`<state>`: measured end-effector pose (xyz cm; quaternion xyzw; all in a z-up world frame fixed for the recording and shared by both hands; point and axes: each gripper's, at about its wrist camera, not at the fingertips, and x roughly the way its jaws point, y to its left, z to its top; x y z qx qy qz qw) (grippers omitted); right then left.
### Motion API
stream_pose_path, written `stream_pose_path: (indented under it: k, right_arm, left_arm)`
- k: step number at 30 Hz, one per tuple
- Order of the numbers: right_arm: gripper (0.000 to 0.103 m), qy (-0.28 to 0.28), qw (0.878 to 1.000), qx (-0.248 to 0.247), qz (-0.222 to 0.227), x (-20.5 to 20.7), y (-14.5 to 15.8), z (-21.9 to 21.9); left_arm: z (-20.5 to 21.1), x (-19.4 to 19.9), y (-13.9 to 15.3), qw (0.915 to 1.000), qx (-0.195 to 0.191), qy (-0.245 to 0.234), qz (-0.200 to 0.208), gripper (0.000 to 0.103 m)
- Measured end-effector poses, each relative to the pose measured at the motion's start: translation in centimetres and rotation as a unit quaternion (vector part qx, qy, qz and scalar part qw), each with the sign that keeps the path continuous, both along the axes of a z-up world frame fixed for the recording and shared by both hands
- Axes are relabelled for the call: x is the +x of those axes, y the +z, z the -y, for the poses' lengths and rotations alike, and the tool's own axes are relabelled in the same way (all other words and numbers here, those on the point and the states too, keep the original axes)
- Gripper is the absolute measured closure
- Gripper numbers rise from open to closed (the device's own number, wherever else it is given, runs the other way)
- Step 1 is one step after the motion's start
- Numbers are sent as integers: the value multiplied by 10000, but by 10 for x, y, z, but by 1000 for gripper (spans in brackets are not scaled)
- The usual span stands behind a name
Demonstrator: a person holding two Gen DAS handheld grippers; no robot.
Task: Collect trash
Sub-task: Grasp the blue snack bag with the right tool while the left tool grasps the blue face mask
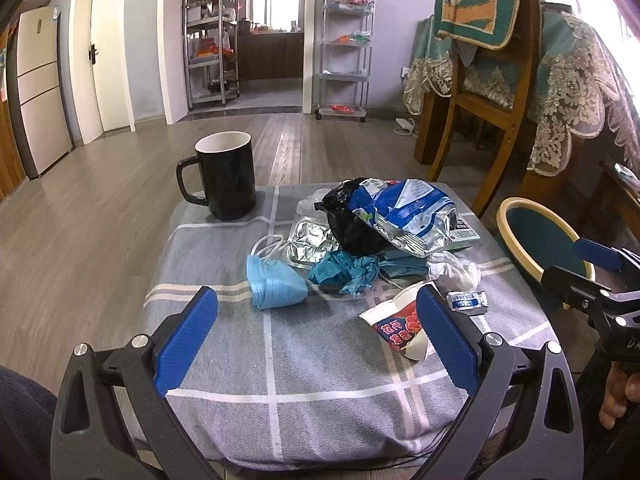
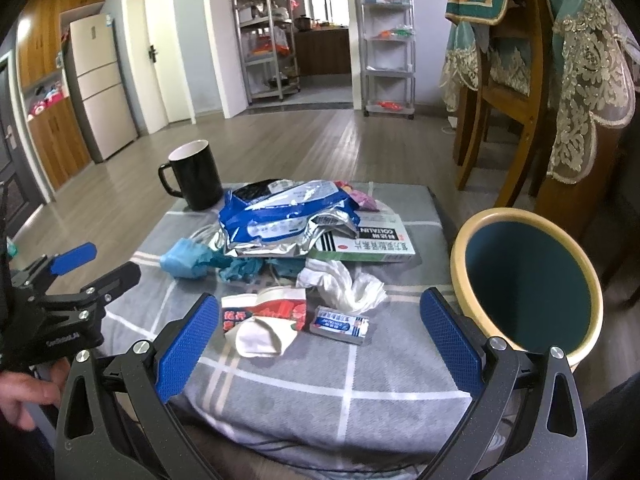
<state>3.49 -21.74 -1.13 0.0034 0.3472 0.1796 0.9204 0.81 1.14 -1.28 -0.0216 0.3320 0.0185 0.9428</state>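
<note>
A heap of trash lies on a grey checked cushion (image 1: 280, 360) (image 2: 360, 380): a blue foil bag (image 1: 404, 212) (image 2: 280, 216), a black bag (image 1: 352, 220), a blue face mask (image 1: 274, 280) (image 2: 182, 258), teal crumpled paper (image 1: 344, 270), white tissue (image 1: 456, 270) (image 2: 344, 284), a red and white wrapper (image 1: 396, 326) (image 2: 264, 316), a small blue packet (image 1: 468, 302) (image 2: 340, 324) and a medicine box (image 2: 368, 242). My left gripper (image 1: 316, 344) is open, near the mask and wrapper. My right gripper (image 2: 320, 344) is open over the wrapper and packet, empty.
A black mug (image 1: 224, 176) (image 2: 194, 174) stands at the cushion's far left corner. A cream bin with a dark inside (image 2: 528, 280) (image 1: 540, 240) stands right of the cushion. Wooden chairs and a lace-covered table (image 1: 560, 92) are behind it. A hand (image 2: 24, 396) holds the left gripper.
</note>
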Motion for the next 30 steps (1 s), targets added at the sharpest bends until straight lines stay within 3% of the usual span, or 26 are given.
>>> stream_pose_path:
  k: [16,21,26,30]
  right_arm:
    - [9,59,9999,-54,-152,5,-4,-3]
    - [23,69,9996,-66,-279,12,-8,-6]
    - [25,231,9992,-147,-282,22,-9,-18]
    - [25,468,9977,-482,-56,26,-6,-38]
  left_arm:
    - [-25,28,-17,9982,-317,262,-439,27]
    - [-31,50,-27,9971,-325,274,-632,34]
    - [-37,71,-38,9961,-282,334,-766,35]
    - [-48,85,-50,9932,-387,459,-993,35]
